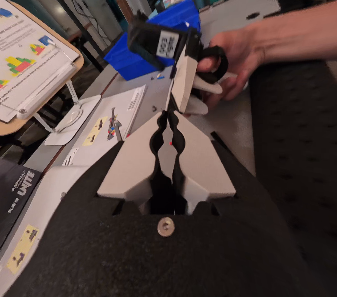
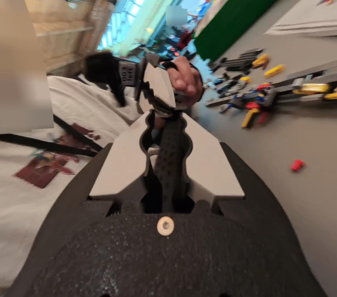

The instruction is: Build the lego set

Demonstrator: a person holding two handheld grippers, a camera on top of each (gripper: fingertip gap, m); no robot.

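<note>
On grey table (image 2: 237, 197): loose lego pcs (image 2: 255, 95) (blue bin (image 1: 145, 47) behind); both grippers' state unclear.

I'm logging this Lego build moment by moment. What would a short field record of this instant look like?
left tongs: closed to a thin slit, tips close to the right tongs' tips
right tongs: jaws slightly apart; something dark and dotted shows in the gap, grip unclear
instruction booklet: open on the table
picture sheet: on a tilted stand, far left
blue bin: behind the tongs
loose parts: scattered, mixed colours
red piece: lying alone
</note>
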